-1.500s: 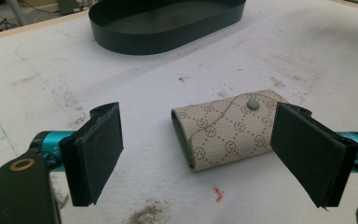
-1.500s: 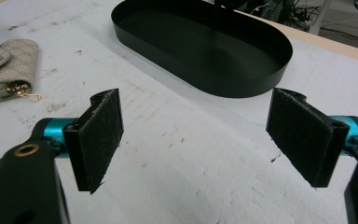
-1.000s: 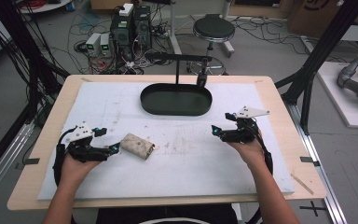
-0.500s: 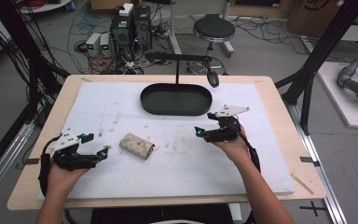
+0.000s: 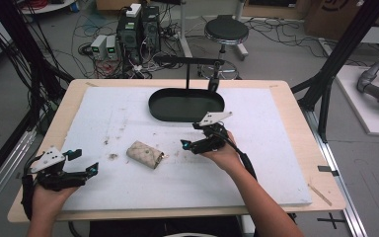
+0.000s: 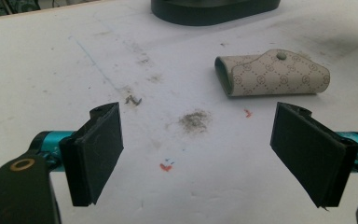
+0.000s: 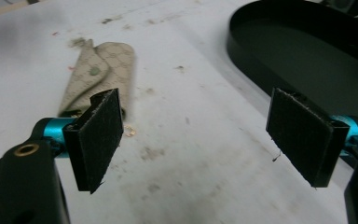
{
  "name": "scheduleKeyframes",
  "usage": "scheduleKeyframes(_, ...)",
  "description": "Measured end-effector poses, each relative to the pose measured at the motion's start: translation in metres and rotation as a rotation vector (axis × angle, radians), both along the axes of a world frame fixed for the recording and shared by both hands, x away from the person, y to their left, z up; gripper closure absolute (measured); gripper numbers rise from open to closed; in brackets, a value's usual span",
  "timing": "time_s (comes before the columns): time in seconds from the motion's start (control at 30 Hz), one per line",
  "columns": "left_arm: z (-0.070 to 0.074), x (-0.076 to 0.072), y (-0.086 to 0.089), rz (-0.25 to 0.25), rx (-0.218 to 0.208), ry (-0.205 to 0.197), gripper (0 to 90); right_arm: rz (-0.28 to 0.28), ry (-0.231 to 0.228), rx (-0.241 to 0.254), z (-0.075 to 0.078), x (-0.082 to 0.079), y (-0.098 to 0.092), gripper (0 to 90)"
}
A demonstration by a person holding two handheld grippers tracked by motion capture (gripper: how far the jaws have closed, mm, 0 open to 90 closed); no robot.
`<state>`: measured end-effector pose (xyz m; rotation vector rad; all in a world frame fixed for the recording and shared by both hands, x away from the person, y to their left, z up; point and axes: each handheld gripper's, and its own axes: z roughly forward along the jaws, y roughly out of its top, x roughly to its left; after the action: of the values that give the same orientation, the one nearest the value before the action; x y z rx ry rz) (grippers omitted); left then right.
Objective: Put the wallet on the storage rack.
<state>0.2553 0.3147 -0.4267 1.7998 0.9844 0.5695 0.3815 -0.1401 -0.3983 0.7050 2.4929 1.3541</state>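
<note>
From above, the pouch (image 5: 145, 154) lies on the worktop (image 5: 276, 163), its long axis slanted. The right claw (image 5: 193, 135) is near it; the left claw (image 5: 85, 160) is well apart.

Left claw view: jaws wide apart, pouch ahead to the right.

Right claw view: jaws apart, pouch ahead-left, black tray (image 7: 307, 51) to the right.

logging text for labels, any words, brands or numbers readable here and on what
None can be read.
The pouch carries a repeating monogram print, too small and soft to make out as letters.
The tray, the white mat and both grippers show no lettering.
</note>
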Motion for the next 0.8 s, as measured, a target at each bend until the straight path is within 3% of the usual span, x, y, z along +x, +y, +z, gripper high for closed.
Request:
scheduleKeyframes(0.53, 0.0, -0.006, 0.005, 0.012, -0.008, -0.002, 16.9, 0.123, 0.049, -0.09, -0.025, -0.011, 0.075, 19.1)
scheduleKeyframes(0.8, 0.0, -0.006, 0.004, 0.008, -0.006, -0.002, 16.9, 0.156, 0.075, -0.126, -0.037, -0.017, 0.098, 18.7)
